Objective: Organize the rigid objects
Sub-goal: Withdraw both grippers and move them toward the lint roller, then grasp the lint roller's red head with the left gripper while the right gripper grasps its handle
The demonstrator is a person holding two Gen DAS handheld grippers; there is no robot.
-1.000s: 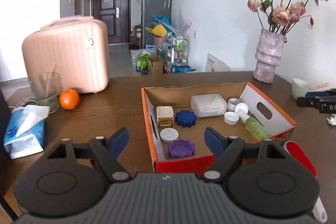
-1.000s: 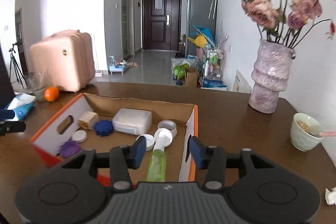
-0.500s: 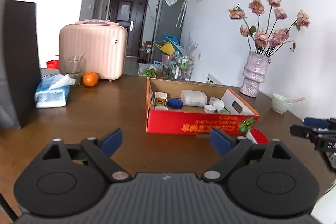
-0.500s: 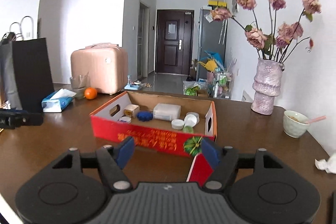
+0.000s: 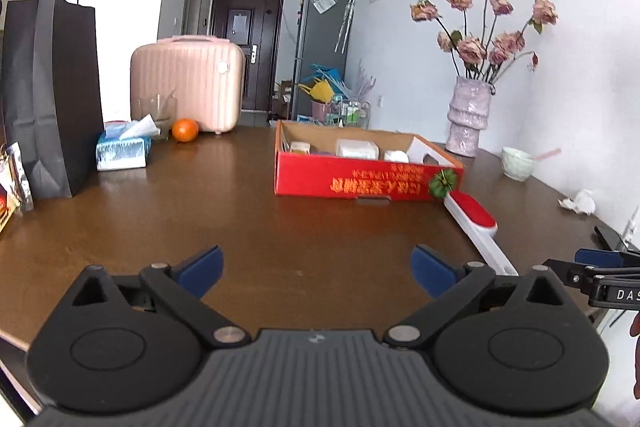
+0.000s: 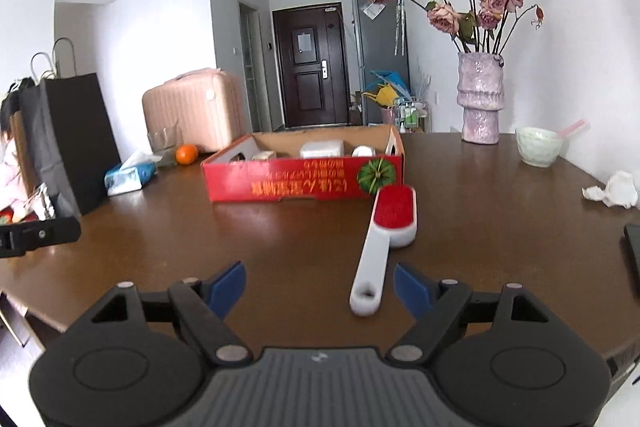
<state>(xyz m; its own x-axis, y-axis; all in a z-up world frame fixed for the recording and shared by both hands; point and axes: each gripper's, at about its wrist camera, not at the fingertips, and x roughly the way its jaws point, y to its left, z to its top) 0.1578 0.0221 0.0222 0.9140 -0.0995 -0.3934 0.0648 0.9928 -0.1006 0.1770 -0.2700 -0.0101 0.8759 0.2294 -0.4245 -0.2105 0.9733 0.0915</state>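
Note:
A red cardboard box (image 5: 360, 183) (image 6: 300, 183) holding several small containers and lids stands on the brown table. A white lint brush with a red pad (image 6: 386, 231) (image 5: 474, 223) lies in front of the box's right corner, handle toward me. My left gripper (image 5: 316, 271) is open and empty, low over the table's near edge. My right gripper (image 6: 320, 287) is open and empty; the brush handle's end lies just ahead, between its fingers. The right gripper also shows at the left wrist view's right edge (image 5: 600, 267).
A black paper bag (image 5: 52, 99), tissue pack (image 5: 122, 149), orange (image 5: 185, 129), glass and pink case (image 5: 188, 83) stand at the back left. A vase of roses (image 6: 480, 99), a bowl (image 6: 538, 145) and crumpled tissue (image 6: 614, 189) are at the right. A dark phone (image 6: 632, 259) lies far right.
Both grippers have pulled back from above the box toward the table's near edge and dropped lower. The box now sits farther away and the brush lies in full view.

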